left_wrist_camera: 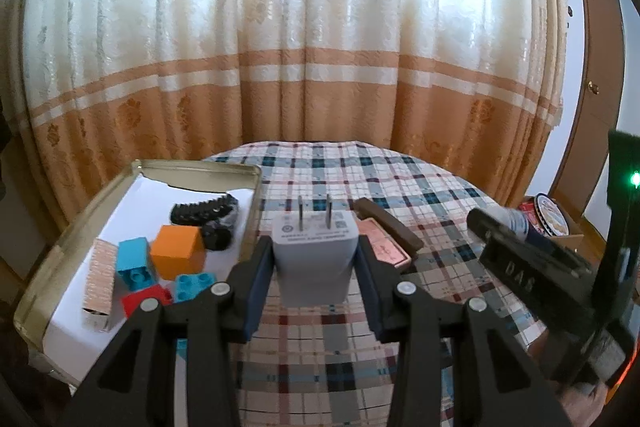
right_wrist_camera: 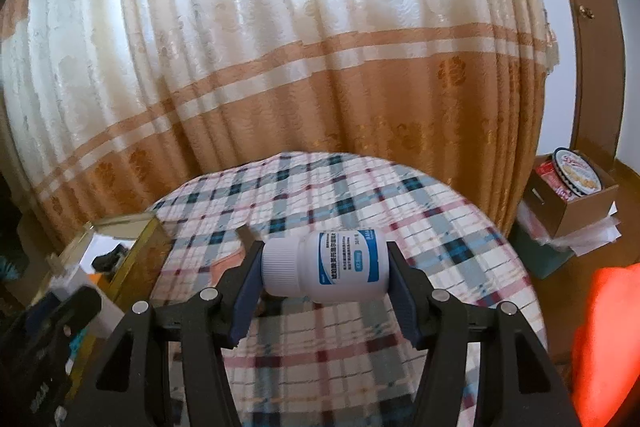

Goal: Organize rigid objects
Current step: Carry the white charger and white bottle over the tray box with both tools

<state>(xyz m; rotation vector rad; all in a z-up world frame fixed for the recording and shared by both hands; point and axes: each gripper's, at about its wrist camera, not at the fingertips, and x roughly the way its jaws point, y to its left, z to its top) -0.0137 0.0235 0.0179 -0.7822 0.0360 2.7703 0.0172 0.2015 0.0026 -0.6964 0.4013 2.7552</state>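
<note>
While I've got both grippers up over the plaid-covered table point(left_wrist_camera: 400, 179), here's the count. Left wrist view shows one gold tin tray point(left_wrist_camera: 52, 259) at the left, lined with white, holding one orange cube point(left_wrist_camera: 178, 251), two blue bricks point(left_wrist_camera: 134, 261) that I can make out, one red brick point(left_wrist_camera: 146, 301), one pink patterned box point(left_wrist_camera: 100, 279) and one black tracked toy point(left_wrist_camera: 204, 213) at the far end. On the cloth just right of the tray there's one pink card-like box point(left_wrist_camera: 386, 247) with one dark brown bar point(left_wrist_camera: 390, 223) lying beside it, partly hidden behind my fingers.

What only the left view gives me: the tray contents and those two cloth items. The right wrist view barely catches the tray's corner at the near left, but it shows one open cardboard box point(right_wrist_camera: 576, 203) on the floor at the far right with a round tin point(right_wrist_camera: 576, 171) in it, much clearer than the other camera.

Left gripper point(left_wrist_camera: 316, 263) is clamped on one white plug adapter point(left_wrist_camera: 314, 259), its two prongs pointing away from me, lifted off the cloth just right of the tray. Right gripper point(right_wrist_camera: 326, 281) is squeezed on one white pill bottle point(right_wrist_camera: 332, 267), lying sideways with the cap to the left, pads on the cap top and the base, raised above the cloth.
</note>
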